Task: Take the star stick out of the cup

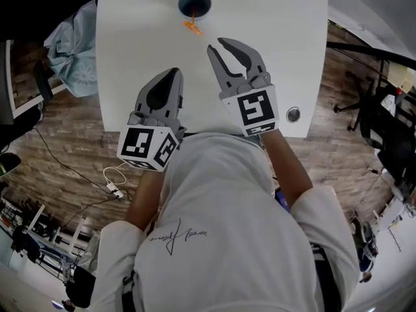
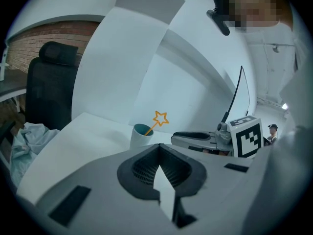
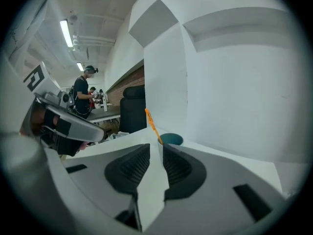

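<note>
Left gripper (image 2: 159, 147), jaws together, above a white table (image 2: 73, 146).
A cup (image 2: 141, 137) near the far edge holds a leaning star stick (image 2: 160, 117).

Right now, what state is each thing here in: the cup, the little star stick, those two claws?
cup: upright, stick inside.
star stick: in the cup, leaning over its rim, not gripped.
left gripper: shut, empty.
right gripper: open, empty, short of the cup.
</note>
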`<state>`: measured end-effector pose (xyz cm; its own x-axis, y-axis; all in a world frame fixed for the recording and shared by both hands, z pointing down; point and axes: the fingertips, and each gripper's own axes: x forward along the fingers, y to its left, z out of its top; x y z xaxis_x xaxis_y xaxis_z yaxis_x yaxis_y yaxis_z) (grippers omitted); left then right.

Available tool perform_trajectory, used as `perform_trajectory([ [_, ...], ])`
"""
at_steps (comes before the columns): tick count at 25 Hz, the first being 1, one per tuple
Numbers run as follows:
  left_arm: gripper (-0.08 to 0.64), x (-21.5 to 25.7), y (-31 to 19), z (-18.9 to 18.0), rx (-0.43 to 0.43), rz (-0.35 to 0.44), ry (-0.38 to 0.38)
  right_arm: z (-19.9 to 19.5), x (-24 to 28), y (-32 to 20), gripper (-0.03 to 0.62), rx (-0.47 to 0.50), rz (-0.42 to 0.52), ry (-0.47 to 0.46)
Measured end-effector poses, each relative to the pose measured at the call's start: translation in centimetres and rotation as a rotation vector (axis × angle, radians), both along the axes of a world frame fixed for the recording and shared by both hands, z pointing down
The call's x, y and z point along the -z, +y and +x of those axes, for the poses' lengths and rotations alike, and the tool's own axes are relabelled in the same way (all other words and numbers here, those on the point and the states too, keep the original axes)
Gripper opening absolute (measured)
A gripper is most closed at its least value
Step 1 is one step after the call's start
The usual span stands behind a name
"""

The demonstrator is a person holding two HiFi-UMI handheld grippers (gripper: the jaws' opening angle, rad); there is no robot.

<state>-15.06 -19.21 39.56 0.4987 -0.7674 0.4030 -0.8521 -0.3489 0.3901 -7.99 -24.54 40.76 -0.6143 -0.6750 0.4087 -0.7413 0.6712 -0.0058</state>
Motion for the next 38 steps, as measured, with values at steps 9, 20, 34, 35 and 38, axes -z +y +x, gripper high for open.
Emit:
perform_trajectory([
  [9,0.003,-0.6,-0.2,-0.2,0.025,-0.025,-0.006,-0.9,-1.2,-1.4,0.112,0.035,0.015,0.023],
  [20,0.003,-1.5,-0.3,-0.1,0.038,-0.056,-0.014,-2.5,-1.4,-2.4,0.118,0.135,0.091,0.035],
  [34,0.003,-2.7,-0.6,-0.4,0.058,-0.098,-0.034,-3.5,-2.7,-4.3,0.118,0.192,0.185,0.116],
  [35,0.003,-2.7,-0.5,-0.4,0.061,-0.102,-0.036,-3.5,-2.8,-4.4,0.118,0.195,0.19,0.117],
  [38,0.003,-3.0,-0.4,-0.2,0.061,-0.115,-0.042,-3.7,-2.8,-4.6,0.114,0.203,0.201,0.113],
])
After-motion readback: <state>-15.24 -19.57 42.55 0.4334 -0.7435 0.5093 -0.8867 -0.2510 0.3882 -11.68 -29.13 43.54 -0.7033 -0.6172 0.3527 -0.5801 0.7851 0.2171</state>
